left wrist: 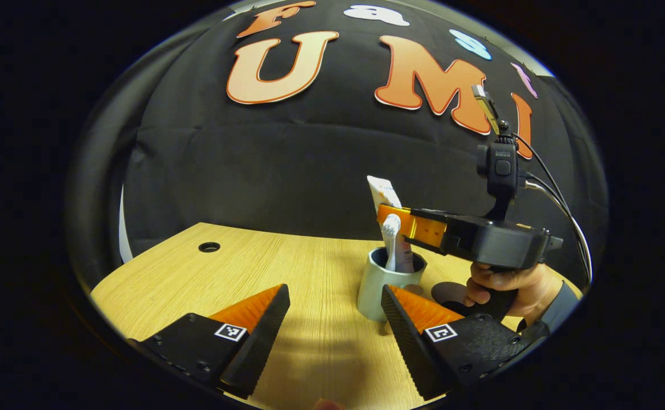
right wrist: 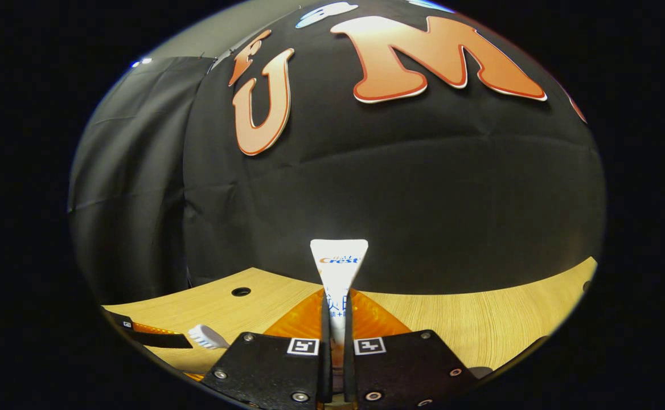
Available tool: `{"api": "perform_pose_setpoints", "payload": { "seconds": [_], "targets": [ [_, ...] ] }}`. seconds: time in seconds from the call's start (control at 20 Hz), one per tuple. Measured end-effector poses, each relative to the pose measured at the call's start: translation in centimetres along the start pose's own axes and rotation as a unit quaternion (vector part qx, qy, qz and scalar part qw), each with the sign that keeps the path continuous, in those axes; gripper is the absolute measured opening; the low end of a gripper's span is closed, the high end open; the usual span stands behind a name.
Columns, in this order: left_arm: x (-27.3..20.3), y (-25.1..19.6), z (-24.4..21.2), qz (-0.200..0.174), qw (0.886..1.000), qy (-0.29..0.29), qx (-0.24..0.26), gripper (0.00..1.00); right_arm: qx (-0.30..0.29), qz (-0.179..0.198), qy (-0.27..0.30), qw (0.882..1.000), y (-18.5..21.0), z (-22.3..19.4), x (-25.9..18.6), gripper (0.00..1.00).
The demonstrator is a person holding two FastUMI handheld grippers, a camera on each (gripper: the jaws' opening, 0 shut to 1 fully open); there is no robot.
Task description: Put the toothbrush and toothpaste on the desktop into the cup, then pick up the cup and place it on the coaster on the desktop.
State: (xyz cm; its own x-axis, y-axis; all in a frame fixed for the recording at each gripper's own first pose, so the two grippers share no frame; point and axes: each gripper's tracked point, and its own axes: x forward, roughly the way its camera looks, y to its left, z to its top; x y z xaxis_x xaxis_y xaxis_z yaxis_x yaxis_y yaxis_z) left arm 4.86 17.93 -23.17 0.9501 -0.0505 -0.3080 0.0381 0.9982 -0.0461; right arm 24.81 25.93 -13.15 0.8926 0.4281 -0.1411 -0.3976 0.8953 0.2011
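Right tool (right wrist: 337,319) clamps toothpaste (right wrist: 338,267) upright over cup (left wrist: 381,285); toothbrush (left wrist: 390,239) inside; left tool (left wrist: 335,319) gapes; coaster (left wrist: 449,293) seemingly beside cup.

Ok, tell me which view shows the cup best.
The left gripper view: the grey cup stands upright on the desktop, rim and side visible, with the toothbrush and toothpaste in it. In the right gripper view I can make out no cup, just the toothpaste between the tongs.

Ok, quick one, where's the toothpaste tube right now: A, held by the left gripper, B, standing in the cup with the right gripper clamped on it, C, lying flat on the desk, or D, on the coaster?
B: the toothpaste tube stands in the cup beside the toothbrush, the right gripper shut on it.
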Motion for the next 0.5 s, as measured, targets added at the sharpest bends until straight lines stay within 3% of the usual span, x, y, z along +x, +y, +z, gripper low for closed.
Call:
{"api": "perform_pose_setpoints", "payload": {
  "seconds": [0.5],
  "targets": [
    [-0.3, -0.2, 0.4, -0.005, 1.0, -0.001, -0.002, 0.97, -0.069, 0.008, 0.063, 0.996, 0.2, -2.2, -2.5, 0.14]
  ]
}}
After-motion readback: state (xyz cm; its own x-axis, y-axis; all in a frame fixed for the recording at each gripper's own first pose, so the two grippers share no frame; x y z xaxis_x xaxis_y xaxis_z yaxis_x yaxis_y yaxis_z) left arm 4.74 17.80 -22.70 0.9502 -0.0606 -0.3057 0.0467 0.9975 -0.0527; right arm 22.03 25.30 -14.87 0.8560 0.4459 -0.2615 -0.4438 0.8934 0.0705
